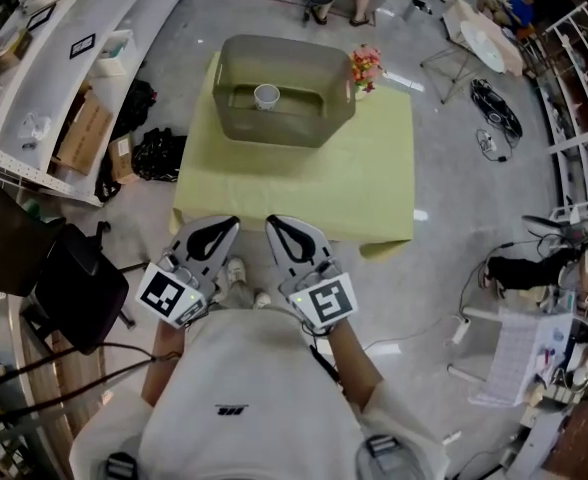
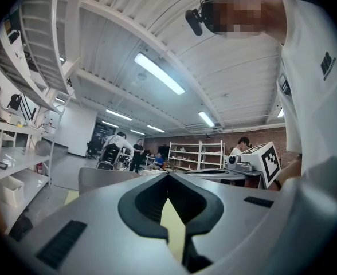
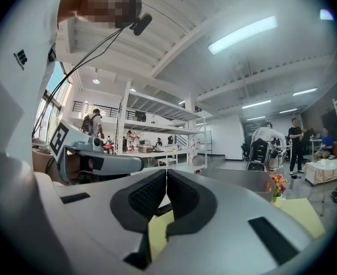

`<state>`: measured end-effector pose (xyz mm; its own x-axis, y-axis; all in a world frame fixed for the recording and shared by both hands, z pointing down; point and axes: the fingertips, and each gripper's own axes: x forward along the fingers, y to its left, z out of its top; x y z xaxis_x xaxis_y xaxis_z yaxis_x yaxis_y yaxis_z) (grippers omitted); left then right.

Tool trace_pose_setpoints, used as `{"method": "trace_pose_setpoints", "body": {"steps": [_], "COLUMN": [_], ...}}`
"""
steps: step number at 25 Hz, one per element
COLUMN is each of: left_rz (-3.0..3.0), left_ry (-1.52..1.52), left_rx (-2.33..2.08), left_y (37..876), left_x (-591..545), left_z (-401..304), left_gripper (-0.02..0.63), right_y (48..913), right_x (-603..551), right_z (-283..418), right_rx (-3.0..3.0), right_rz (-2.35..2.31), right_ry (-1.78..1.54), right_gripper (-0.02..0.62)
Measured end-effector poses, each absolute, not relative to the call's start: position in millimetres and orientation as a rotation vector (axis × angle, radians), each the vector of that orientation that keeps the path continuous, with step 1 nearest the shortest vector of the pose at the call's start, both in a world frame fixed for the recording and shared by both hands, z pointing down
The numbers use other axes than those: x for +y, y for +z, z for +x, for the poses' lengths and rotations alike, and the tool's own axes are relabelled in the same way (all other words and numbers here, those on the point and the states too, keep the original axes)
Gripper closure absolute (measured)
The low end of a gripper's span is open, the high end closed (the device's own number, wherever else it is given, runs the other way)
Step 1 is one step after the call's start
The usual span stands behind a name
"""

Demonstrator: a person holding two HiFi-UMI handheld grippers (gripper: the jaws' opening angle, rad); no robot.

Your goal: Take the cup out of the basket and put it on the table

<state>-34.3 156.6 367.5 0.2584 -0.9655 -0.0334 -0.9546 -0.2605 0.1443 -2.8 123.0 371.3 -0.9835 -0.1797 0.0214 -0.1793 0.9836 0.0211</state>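
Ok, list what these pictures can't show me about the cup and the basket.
- Cup: head view, too small to tell whether it is empty or has a handle.
- Cup again: both gripper views, hidden behind the basket wall.
- Table near edge: head view, partly covered by the left gripper and right gripper.

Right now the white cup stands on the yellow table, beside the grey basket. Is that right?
No. The head view shows the white cup standing inside the grey basket, not beside it; the basket sits on the yellow table.
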Motion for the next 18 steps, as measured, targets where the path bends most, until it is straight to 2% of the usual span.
{"method": "trace_pose_setpoints", "body": {"steps": [18], "left_rz": [2.39], "left_ry": [-0.135], "left_rx": [-1.838], "left_y": [384], "left_x": [73], "left_z": [-90], "left_gripper": [0.594], "right_y": [378], "right_x": [37], "right_z": [-50], "right_rx": [-3.083], "right_rz": [0.294], "right_ry": [-0.006], "right_gripper": [0.586]}}
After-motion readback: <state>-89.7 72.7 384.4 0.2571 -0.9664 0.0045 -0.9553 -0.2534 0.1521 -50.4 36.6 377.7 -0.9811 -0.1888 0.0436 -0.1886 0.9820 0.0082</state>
